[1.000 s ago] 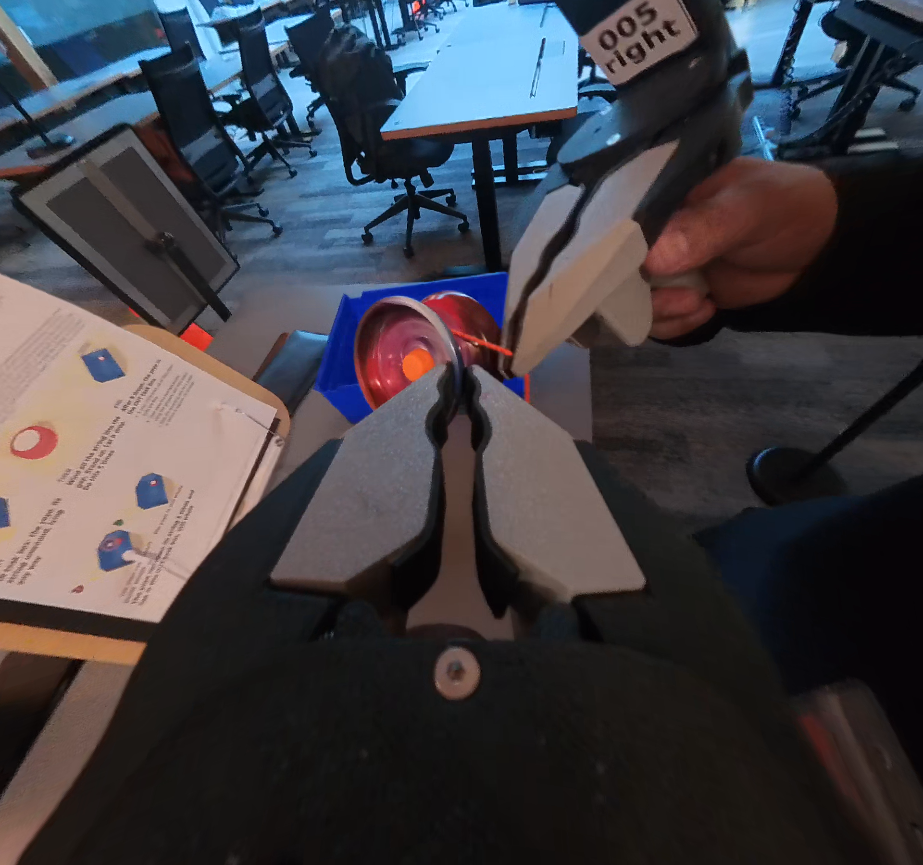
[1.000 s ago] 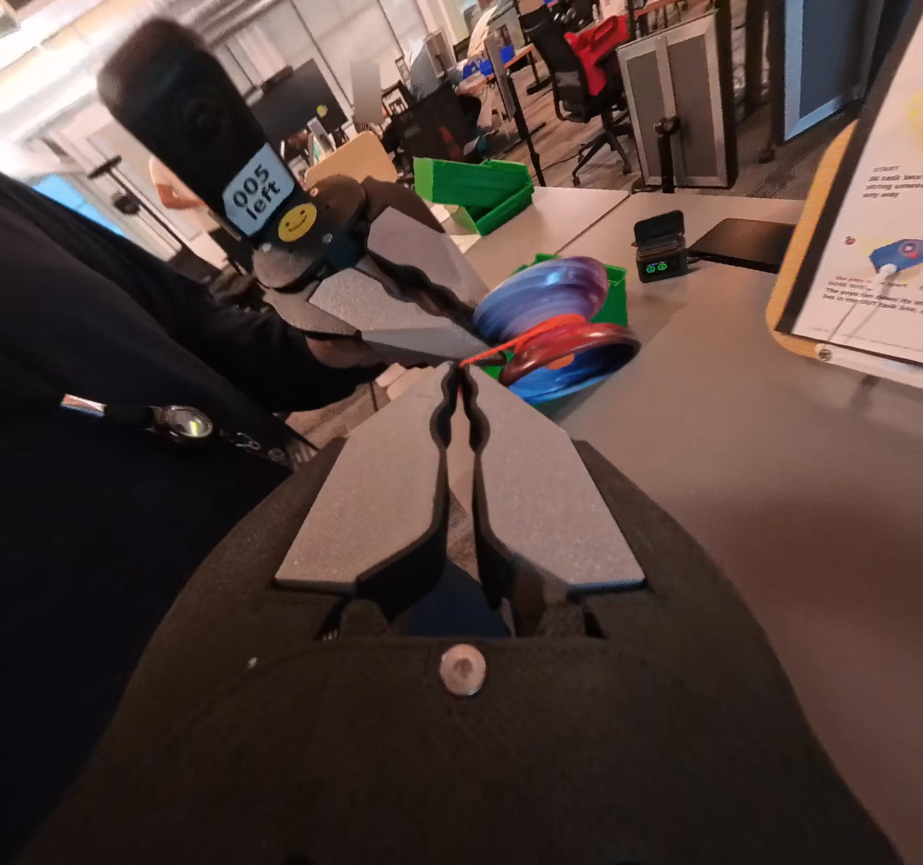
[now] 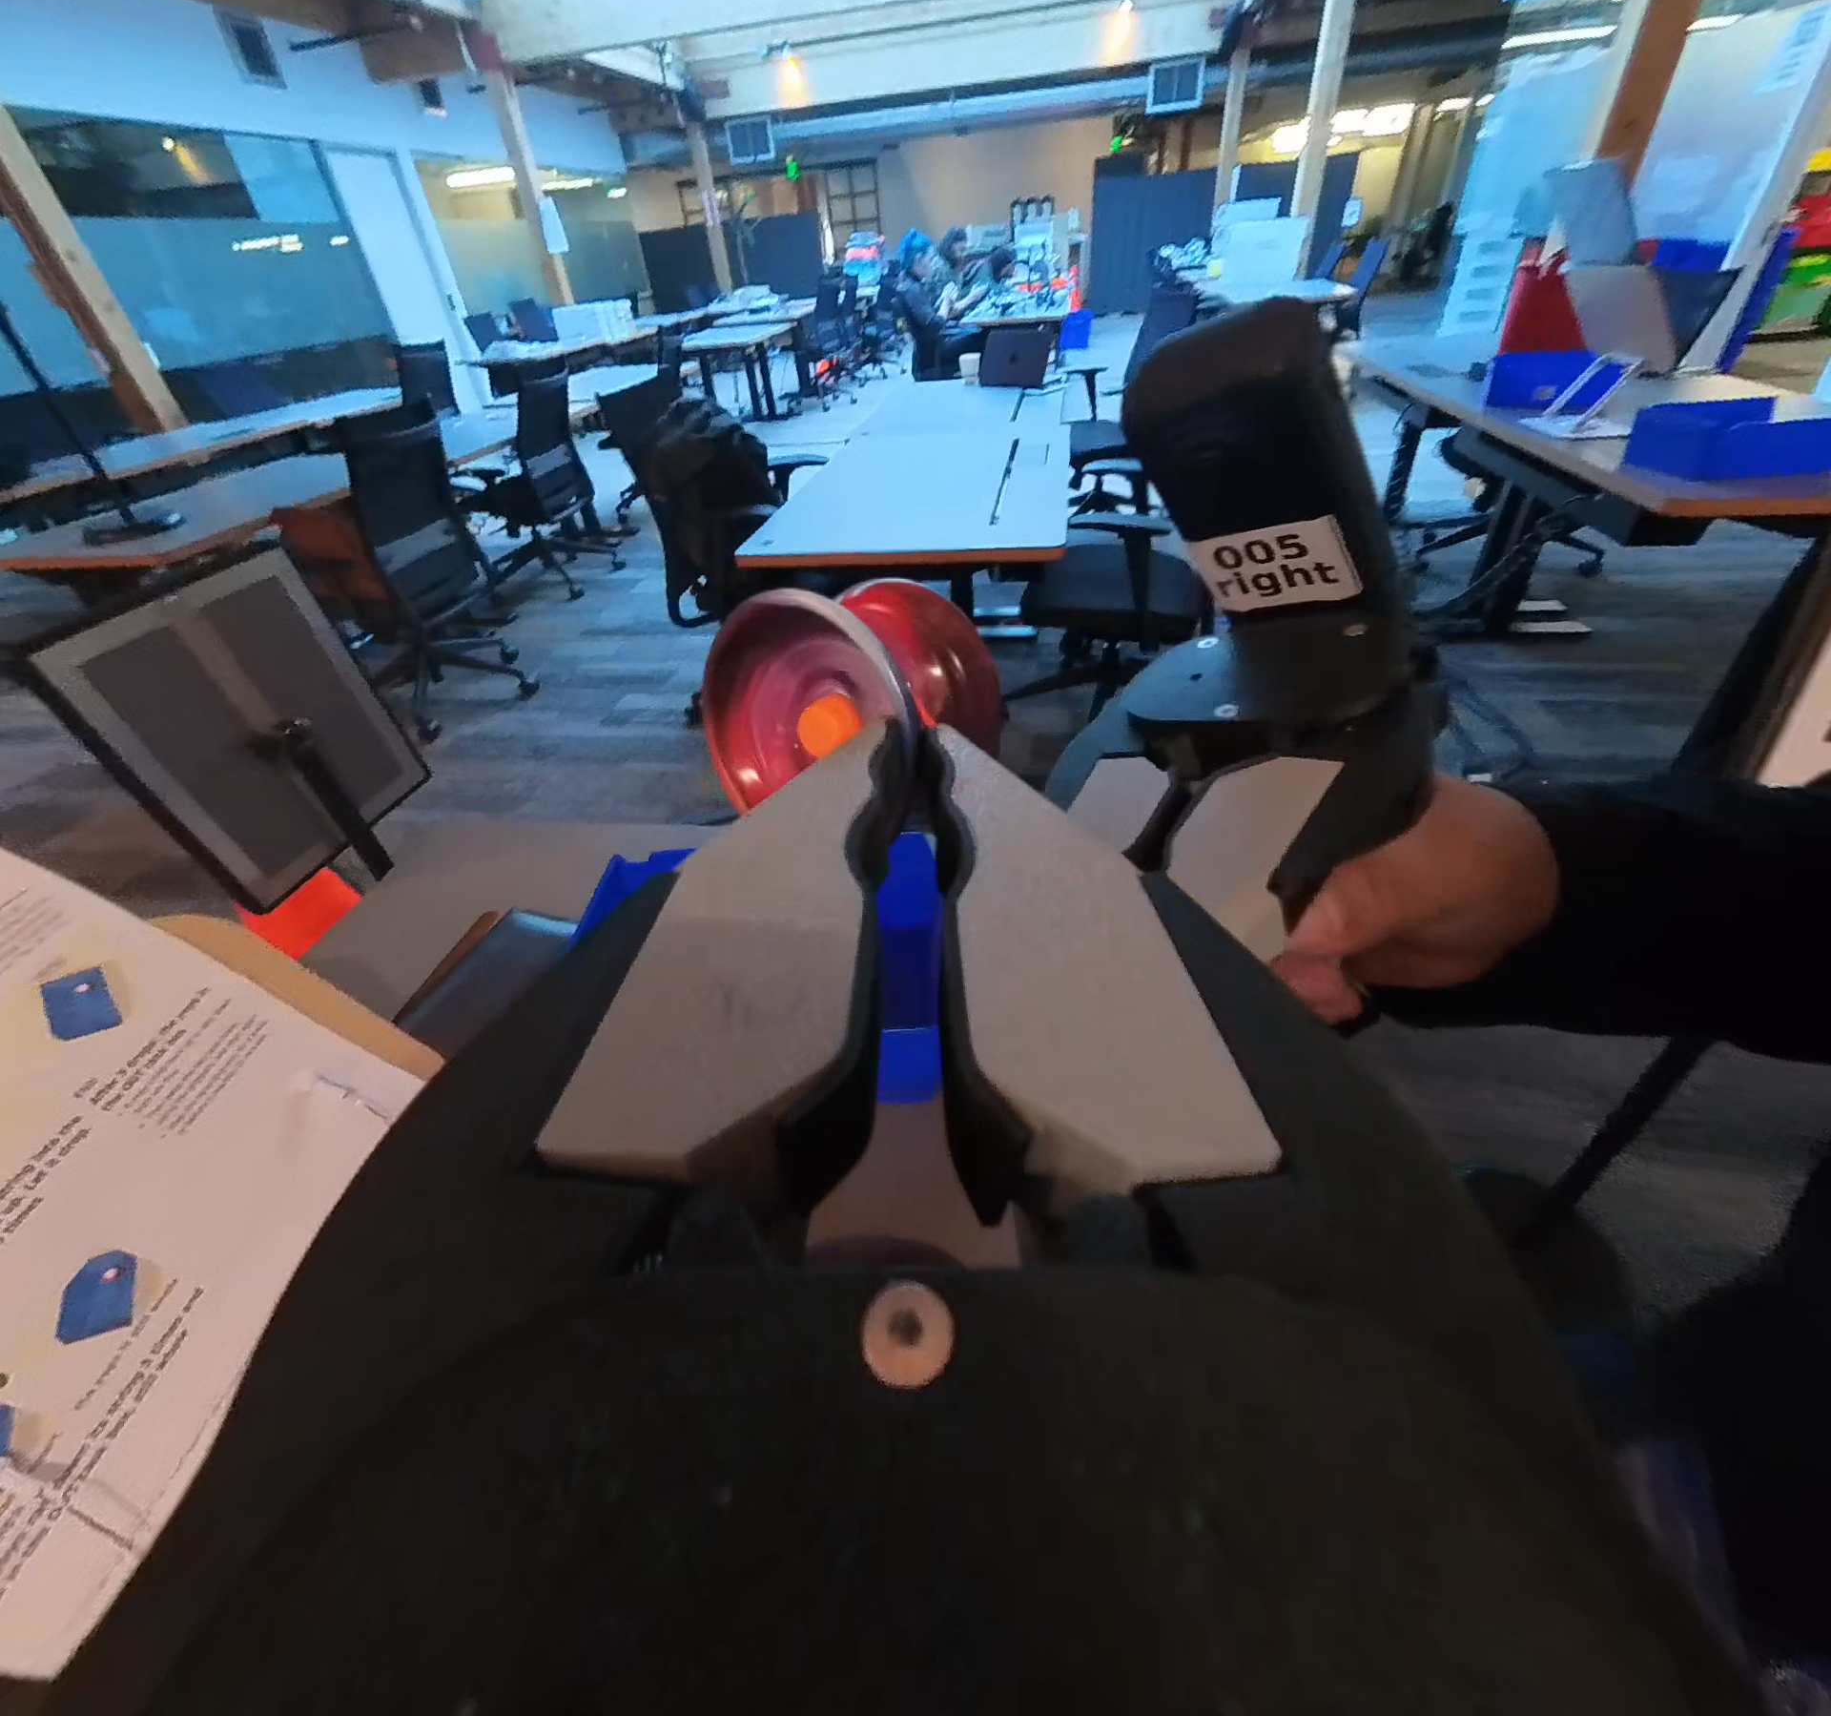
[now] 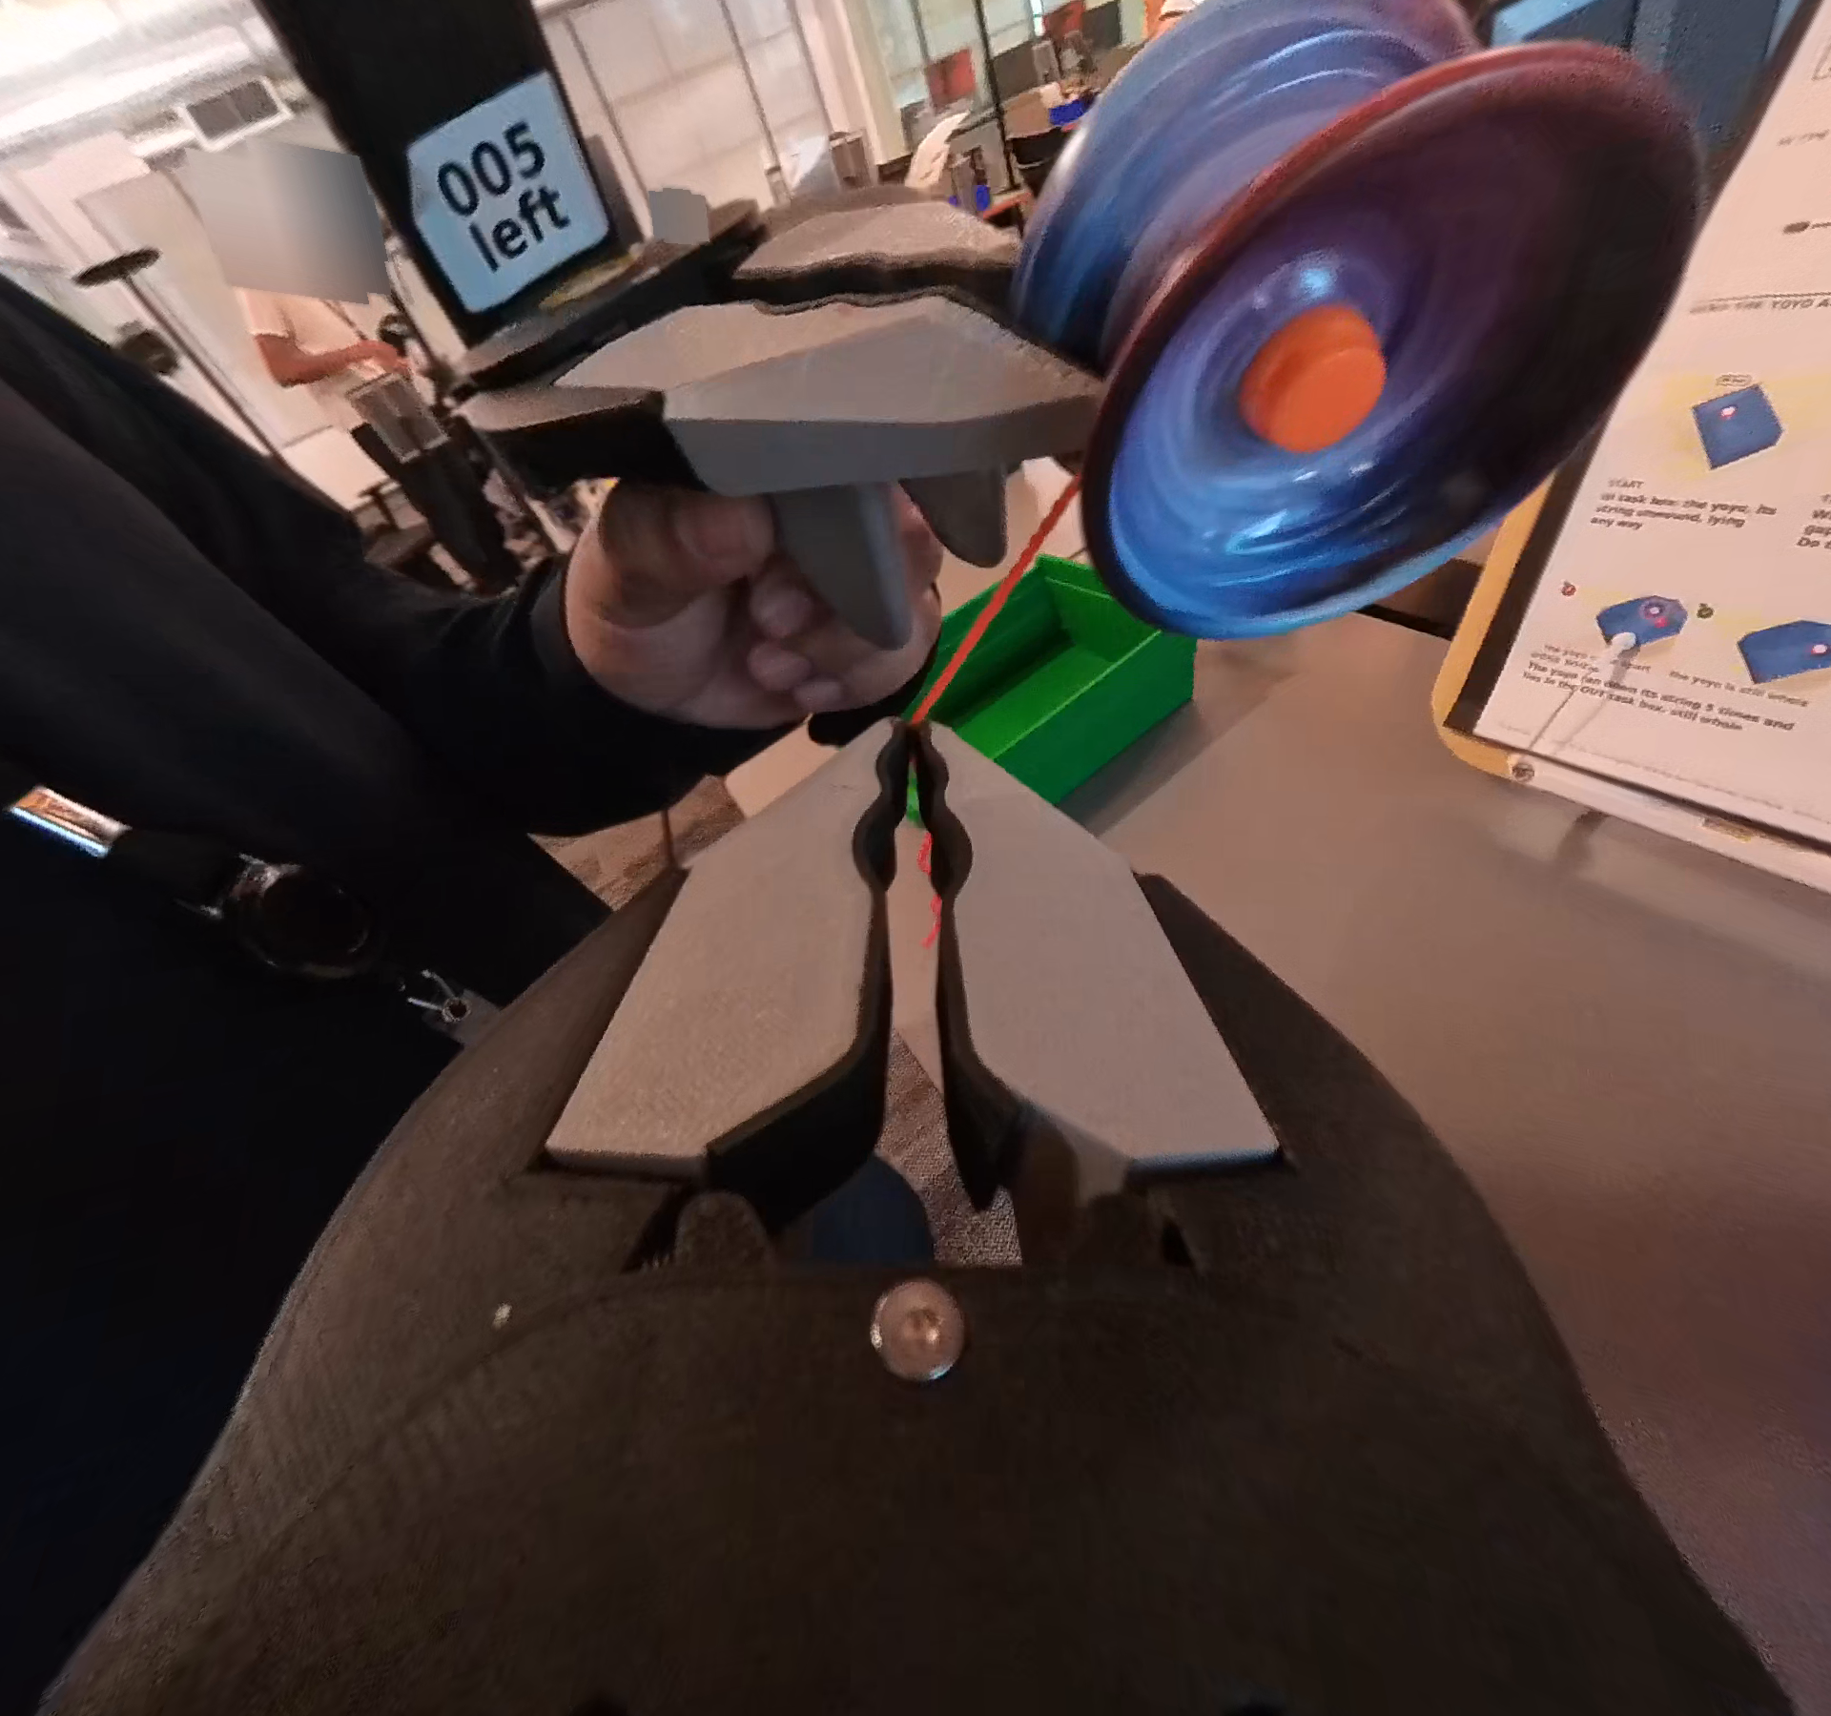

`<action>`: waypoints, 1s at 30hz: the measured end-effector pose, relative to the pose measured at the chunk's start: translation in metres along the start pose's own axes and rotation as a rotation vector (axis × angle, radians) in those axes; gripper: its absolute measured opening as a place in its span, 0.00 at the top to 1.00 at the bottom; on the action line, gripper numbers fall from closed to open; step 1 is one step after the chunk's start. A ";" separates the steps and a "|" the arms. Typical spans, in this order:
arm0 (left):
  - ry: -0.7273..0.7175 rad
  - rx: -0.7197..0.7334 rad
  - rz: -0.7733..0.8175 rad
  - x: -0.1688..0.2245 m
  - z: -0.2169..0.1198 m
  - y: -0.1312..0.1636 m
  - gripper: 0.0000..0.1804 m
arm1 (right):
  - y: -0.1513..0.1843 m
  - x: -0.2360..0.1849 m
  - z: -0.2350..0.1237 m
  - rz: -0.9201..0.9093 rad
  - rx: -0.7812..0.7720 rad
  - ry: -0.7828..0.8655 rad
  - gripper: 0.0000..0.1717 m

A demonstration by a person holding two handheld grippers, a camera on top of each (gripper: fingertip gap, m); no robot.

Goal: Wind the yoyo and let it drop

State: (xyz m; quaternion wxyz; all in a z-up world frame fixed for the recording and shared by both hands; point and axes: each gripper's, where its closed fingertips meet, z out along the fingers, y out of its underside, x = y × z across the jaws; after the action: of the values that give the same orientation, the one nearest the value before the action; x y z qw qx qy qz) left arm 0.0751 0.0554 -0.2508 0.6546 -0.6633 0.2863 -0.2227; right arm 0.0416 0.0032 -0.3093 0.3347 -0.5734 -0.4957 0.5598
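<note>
- Right gripper (image 4: 913,727): its fingers are pressing together at the tips and pinching the orange string (image 4: 1001,593); a short loose tail of string is trailing back between the fingers toward the camera.
- From that pinch the string is running up toward 1 o'clock, taut and straight, into the groove of the yoyo (image 4: 1387,311).
- Left gripper (image 3: 907,742): its fingers are closing on the rim of one yoyo half, tips pressed on either side of that rim. From the right wrist view this gripper is lying level at 11 o'clock, its tips reaching into the groove.
- Position of the yoyo: it is being held in the air above the counter (image 4: 1387,925), just beyond the left gripper's tips at 12 o'clock, and near the right gripper at 1 o'clock. The green box (image 4: 1070,677) is lying below and behind it.
- Handling, as a judgement: the yoyo is looking like a rigid, glossy metal or hard-plastic body, moderately heavy for its size and likely slippery on the flared faces. The rim grip is appearing narrow, so a twist could be loosening it.
- Where to take hold: the rim edge suits holding the body; the string is thin, limp and light, and is best pinched near its free end, as here, so that the yoyo can be falling along it.
- The yoyo's faces are showing blur, so I cannot tell how much string is wound.
</note>
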 end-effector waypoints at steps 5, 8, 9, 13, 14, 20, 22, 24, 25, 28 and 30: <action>0.073 0.074 -0.043 0.001 -0.040 -0.005 1.00 | -0.003 -0.017 0.035 0.009 0.005 0.068 1.00; 0.111 0.103 -0.081 -0.002 -0.058 -0.007 1.00 | -0.002 -0.024 0.051 0.007 0.007 0.114 1.00; 0.121 0.113 -0.090 -0.003 -0.063 -0.008 1.00 | -0.002 -0.026 0.053 0.006 0.003 0.130 1.00; 0.138 0.114 -0.117 -0.006 -0.078 -0.012 1.00 | 0.000 -0.026 0.054 -0.024 -0.025 0.192 1.00; 0.145 0.119 -0.124 -0.006 -0.080 -0.014 1.00 | 0.000 -0.025 0.053 -0.028 -0.025 0.198 1.00; 0.154 0.182 -0.206 -0.009 -0.084 -0.026 1.00 | -0.009 -0.021 0.043 -0.016 0.038 0.163 1.00; 0.133 0.205 -0.208 -0.011 -0.079 -0.030 1.00 | -0.013 -0.019 0.038 -0.018 0.056 0.137 1.00; 0.139 0.204 -0.213 -0.008 -0.071 -0.031 1.00 | -0.014 -0.016 0.033 -0.021 0.052 0.121 1.00; 0.146 0.205 -0.223 -0.007 -0.067 -0.032 1.00 | -0.015 -0.014 0.030 -0.025 0.049 0.116 1.00; 0.164 0.207 -0.225 -0.002 -0.053 -0.032 1.00 | -0.014 -0.010 0.019 -0.043 0.044 0.109 1.00; 0.167 0.192 -0.215 -0.001 -0.043 -0.029 1.00 | -0.011 -0.006 0.011 -0.041 0.044 0.109 1.00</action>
State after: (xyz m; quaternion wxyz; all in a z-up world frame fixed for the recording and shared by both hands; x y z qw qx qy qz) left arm 0.0478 0.0235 -0.2203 0.6613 -0.6036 0.2445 -0.3722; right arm 0.0296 -0.0016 -0.2985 0.3853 -0.5850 -0.4761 0.5317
